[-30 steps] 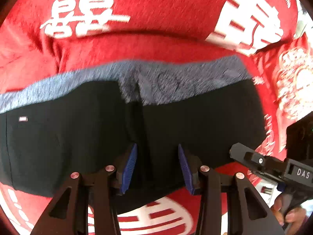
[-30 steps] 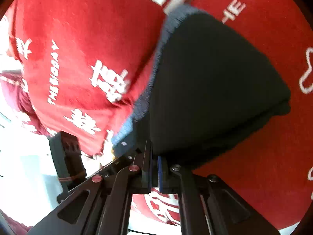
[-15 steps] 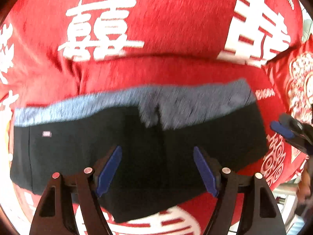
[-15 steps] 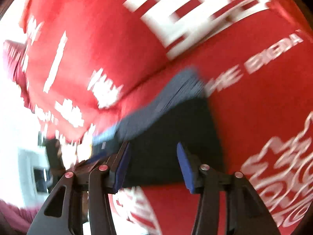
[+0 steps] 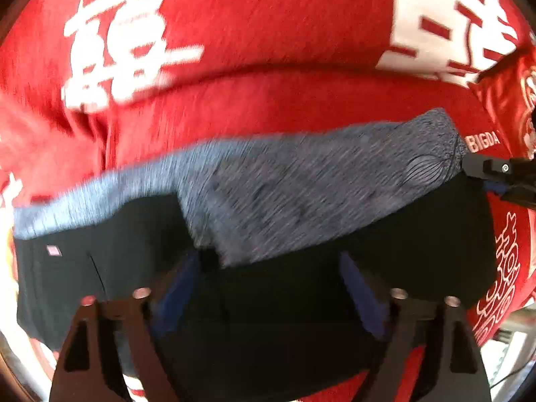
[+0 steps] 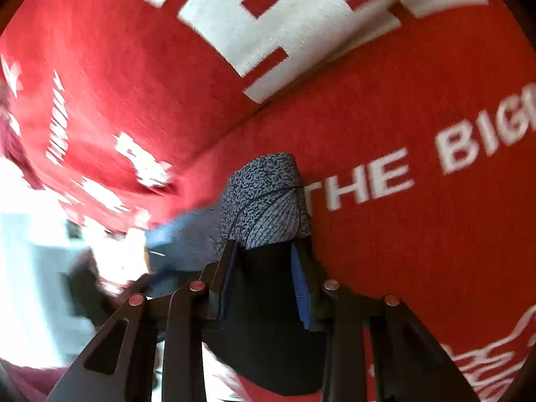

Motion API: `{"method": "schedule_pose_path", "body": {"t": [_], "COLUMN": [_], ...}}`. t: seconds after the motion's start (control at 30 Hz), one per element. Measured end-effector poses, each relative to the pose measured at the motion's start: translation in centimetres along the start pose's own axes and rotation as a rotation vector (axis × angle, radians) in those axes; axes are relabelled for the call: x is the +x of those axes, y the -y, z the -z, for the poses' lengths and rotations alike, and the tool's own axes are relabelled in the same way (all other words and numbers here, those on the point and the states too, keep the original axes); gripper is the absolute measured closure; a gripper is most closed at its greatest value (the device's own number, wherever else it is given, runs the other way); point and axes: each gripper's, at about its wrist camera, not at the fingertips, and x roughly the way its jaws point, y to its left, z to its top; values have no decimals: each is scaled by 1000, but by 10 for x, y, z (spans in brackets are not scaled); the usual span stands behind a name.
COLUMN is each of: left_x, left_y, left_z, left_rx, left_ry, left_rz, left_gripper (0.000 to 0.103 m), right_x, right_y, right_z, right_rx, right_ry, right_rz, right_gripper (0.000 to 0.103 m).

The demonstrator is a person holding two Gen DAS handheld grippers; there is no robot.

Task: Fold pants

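Pants soft, limp; grip at waistband. Left hand-held gripper opening, empty; right hand-held gripper closing around the waistband corner.

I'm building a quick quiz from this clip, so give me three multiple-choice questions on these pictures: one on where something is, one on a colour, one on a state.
1. Where does the folded pair of pants lie?
A. on a red cloth with white characters
B. in a basket
C. on a bare wooden floor

2. What colour is the waistband of the pants?
A. bright yellow
B. heathered grey
C. white

3. How does the left gripper stand?
A. clamped on the waistband
B. jaws wide apart above the pants, gripping nothing
C. holding a hanger

Answers:
1 A: the red cloth with white characters surrounds the pants in both views.
2 B: a mottled grey band runs along the top edge of the black fabric.
3 B: its blue pads stand far apart and are opening, pressing on no cloth.
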Motion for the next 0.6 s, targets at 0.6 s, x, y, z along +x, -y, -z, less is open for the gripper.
{"method": "schedule_pose_path", "body": {"t": [0.6], "left_x": [-21], "left_y": [-19], "left_z": [25], "left_rx": [-145], "left_ry": [-59], "left_rz": [-91], "left_gripper": [14], "right_x": [-20], "right_y": [-21], "right_z": [72], "right_rx": [-128], "right_ry": [11], "right_rz": [334], "right_gripper": [29]}}
